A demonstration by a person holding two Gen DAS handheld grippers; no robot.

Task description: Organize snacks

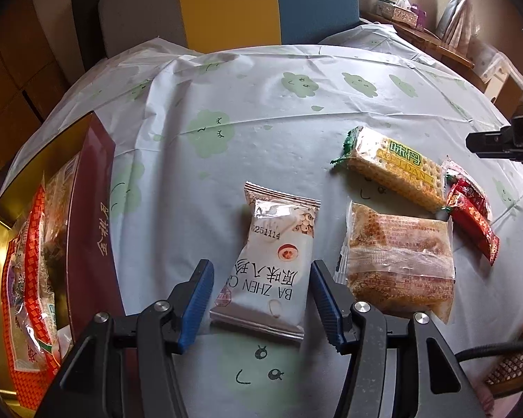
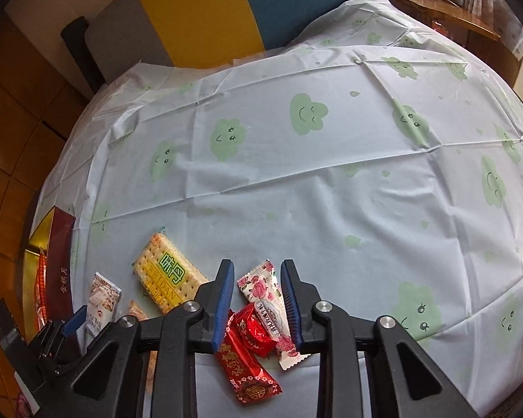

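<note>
The bench, under a pale cloth printed with green clouds, fills both views. At the left edge of the left wrist view stands an open dark red gift box with packets already inside, likely the collecting place, so the loose snacks lie grouped near it, within reach.

Lower right of centre lies a clear-wrapped brown cake, above it a yellow cracker pack, and left of it a white Ba Zhen cake packet. The left hand-held gripper has its pads apart, straddling that packet's lower half without pressing it, apparently lining up a grasp.

In the lower centre of the right wrist view, the right hand-held gripper stands with pads narrowly apart around a rose-printed candy and red candies; whether the pads already pinch the rose wrapper I cannot tell.
</note>
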